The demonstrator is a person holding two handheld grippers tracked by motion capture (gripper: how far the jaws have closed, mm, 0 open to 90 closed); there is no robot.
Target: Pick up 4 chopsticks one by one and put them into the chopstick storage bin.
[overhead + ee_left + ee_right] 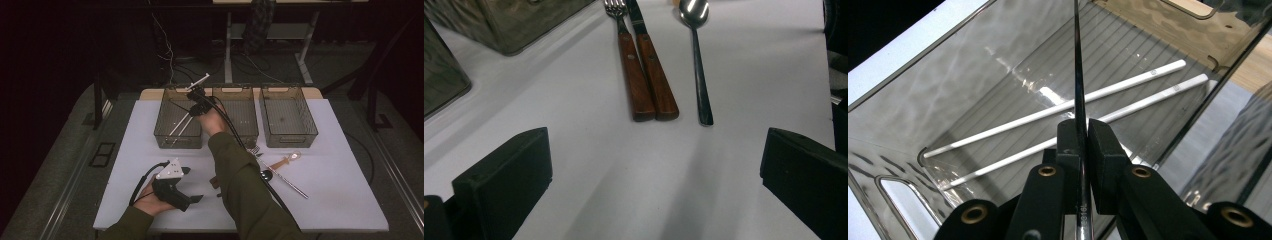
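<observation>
Two white chopsticks (1068, 107) already lie in the left bin (948, 75); my right gripper (1080, 145), clamped on a third chopstick (1078, 75) above them, should tilt it parallel before releasing. Left gripper (172, 187) rests open on the table (340, 190).

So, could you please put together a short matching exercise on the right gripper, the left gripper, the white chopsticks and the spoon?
Things:
1. right gripper
2. left gripper
3. white chopsticks
4. spoon

States or places:
A. lying in the leftmost bin
B. jaws wide apart, nothing between them
C. on the table beside the wooden-handled fork and knife
D. clamped on a thin dark rod

Pairs: 1-D, 2-B, 3-A, 4-C
</observation>
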